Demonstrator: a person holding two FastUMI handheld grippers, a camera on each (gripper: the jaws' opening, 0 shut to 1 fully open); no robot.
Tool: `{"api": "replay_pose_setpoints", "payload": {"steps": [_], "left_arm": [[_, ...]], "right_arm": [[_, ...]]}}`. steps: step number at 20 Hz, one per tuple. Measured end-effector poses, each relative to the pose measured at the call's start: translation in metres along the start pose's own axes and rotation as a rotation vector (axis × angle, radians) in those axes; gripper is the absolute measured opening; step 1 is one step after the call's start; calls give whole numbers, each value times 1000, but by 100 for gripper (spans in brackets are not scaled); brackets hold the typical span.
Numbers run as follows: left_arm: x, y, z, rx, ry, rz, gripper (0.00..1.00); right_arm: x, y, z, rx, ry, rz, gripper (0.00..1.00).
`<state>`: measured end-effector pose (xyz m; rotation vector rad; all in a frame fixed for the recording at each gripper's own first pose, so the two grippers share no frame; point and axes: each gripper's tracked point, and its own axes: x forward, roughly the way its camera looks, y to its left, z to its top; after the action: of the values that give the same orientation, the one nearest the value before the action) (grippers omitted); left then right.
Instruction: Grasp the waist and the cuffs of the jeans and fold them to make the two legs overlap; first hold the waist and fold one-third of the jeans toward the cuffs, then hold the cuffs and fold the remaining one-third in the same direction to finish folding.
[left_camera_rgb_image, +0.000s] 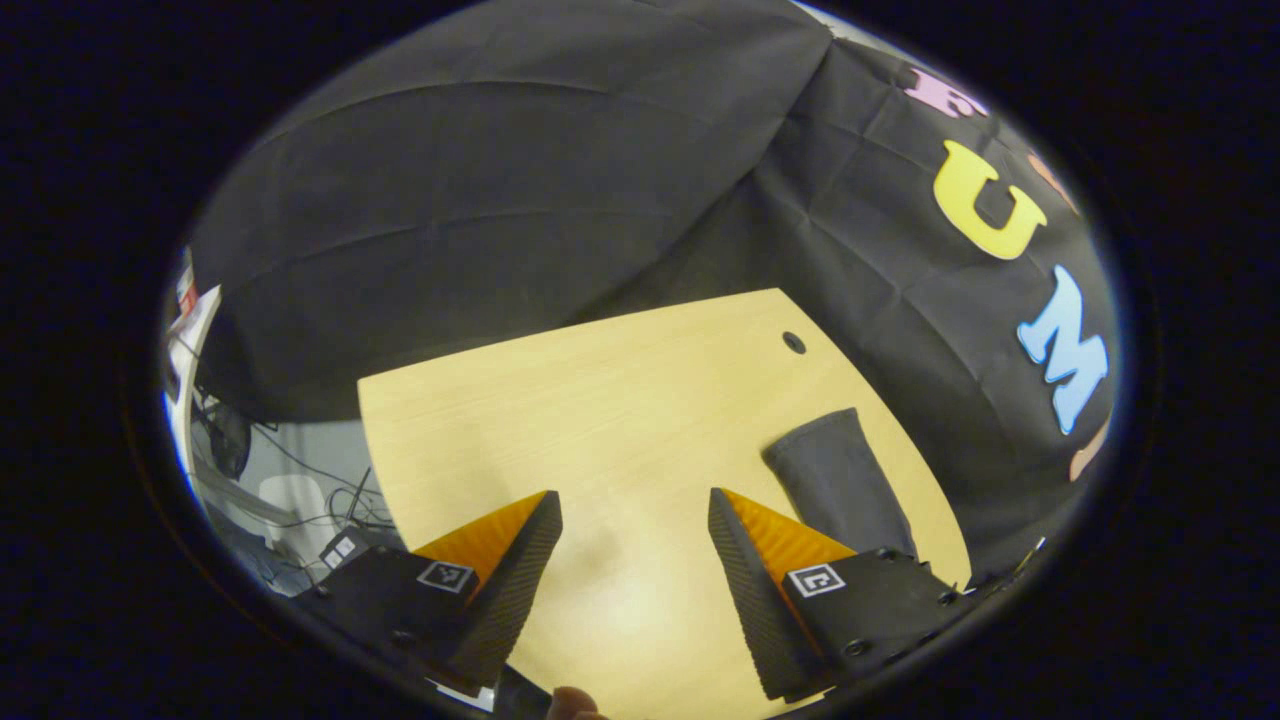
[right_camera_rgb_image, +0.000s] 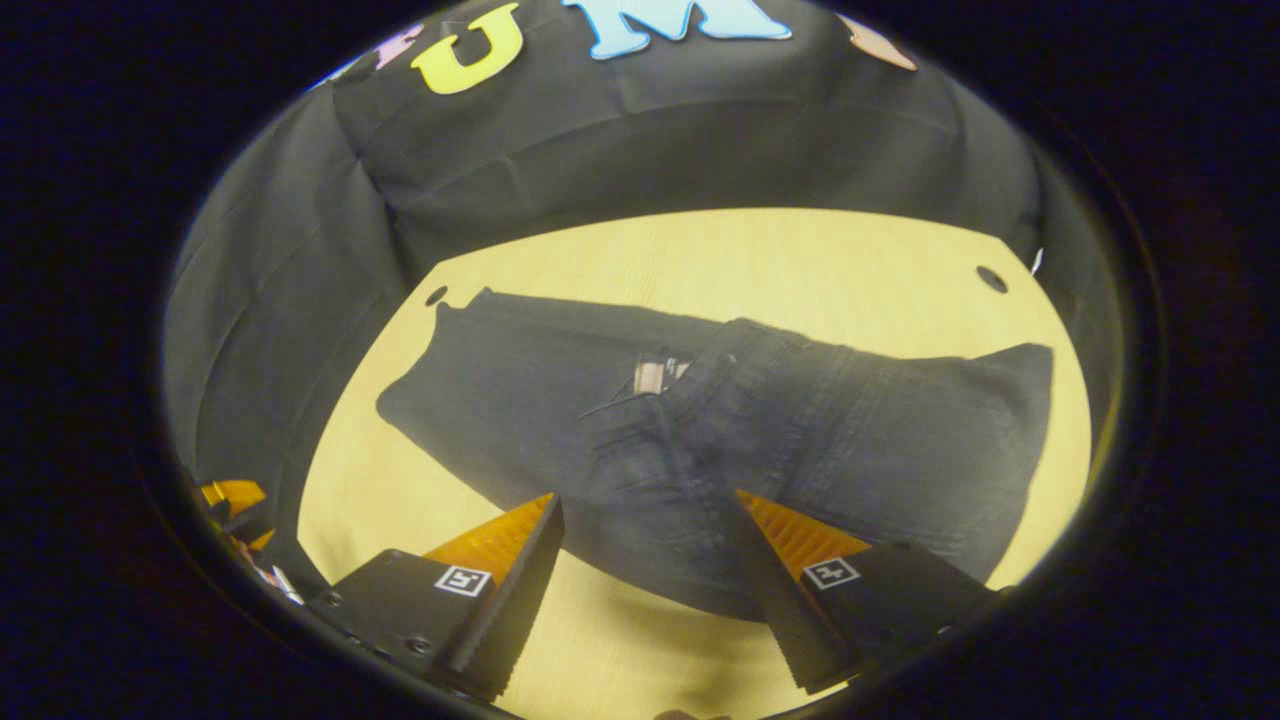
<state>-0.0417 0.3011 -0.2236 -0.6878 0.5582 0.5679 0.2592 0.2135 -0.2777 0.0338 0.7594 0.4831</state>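
The jeans (right_camera_rgb_image: 720, 430) were dark charcoal, nearly black, with faint faded seams and a small pale label (right_camera_rgb_image: 655, 376), perhaps pinkish, near the waistband. The table (right_camera_rgb_image: 800, 260) under them was light yellow wood with a fine grain and 2 dark round holes at its far corners. The booth's wall (left_camera_rgb_image: 480, 200) was black cloth.
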Motion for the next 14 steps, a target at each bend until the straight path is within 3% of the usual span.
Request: {"api": "replay_pose_setpoints", "payload": {"steps": [3,5,6,10,14], "left_arm": [[50,-55,30,168,-20,-65,98],[95,-98,37,322,-9,-109,100],[118,-119,37,398,-4,-134,98],[206,-172,10,650,49,-273,98],[264,-207,-25,849,80,-282,97]], "right_arm": [[-43,-33,-19,8,-11,-44,97],[-67,-72,-40,46,12,-121,93],[-79,-93,-54,76,29,-169,97],[-119,-152,-102,252,91,-319,98],[-140,-170,-124,335,108,-393,97]]}}
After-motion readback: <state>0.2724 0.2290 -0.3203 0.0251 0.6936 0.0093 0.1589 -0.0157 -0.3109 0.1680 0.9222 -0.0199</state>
